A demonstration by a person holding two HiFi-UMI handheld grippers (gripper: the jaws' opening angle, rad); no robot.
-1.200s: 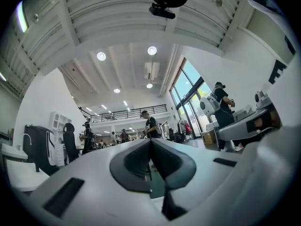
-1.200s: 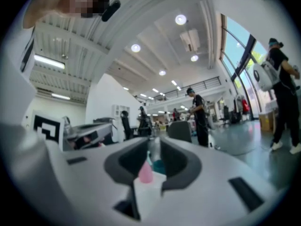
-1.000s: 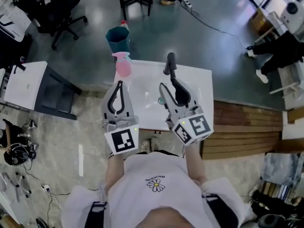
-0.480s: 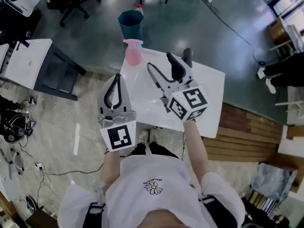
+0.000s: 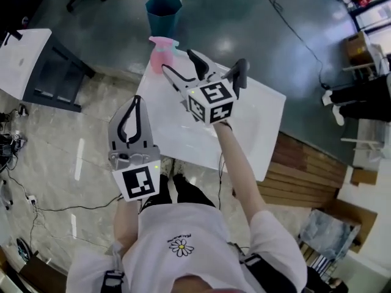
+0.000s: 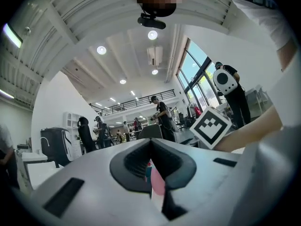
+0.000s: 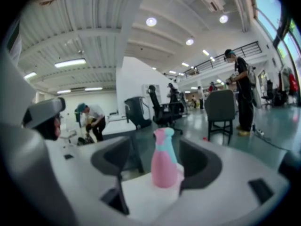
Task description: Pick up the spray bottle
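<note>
The pink spray bottle [image 5: 160, 55] with a teal-and-pink head stands upright at the far left corner of the white table [image 5: 183, 127]. My right gripper [image 5: 178, 63] reaches over the table towards it. Its jaws have just been opening and now stand wide, with nothing between them. In the right gripper view the spray bottle [image 7: 164, 166] shows a short way ahead, centred between the fingers [image 7: 113, 159], untouched. My left gripper [image 5: 135, 101] hangs off the table's near left side with its fingertips together and nothing in them. Through its narrow slit a sliver of the bottle [image 6: 157, 187] shows.
A teal bin [image 5: 164, 14] stands on the floor just beyond the bottle. A white desk [image 5: 18, 60] is at the left, wooden boards [image 5: 305, 170] at the right. A black chair [image 7: 221, 109] and a standing person [image 7: 242, 88] are farther off.
My right gripper has travelled forward and left across the table up to the bottle, and its jaws have spread wider. The left gripper has sunk beside the table's left edge.
</note>
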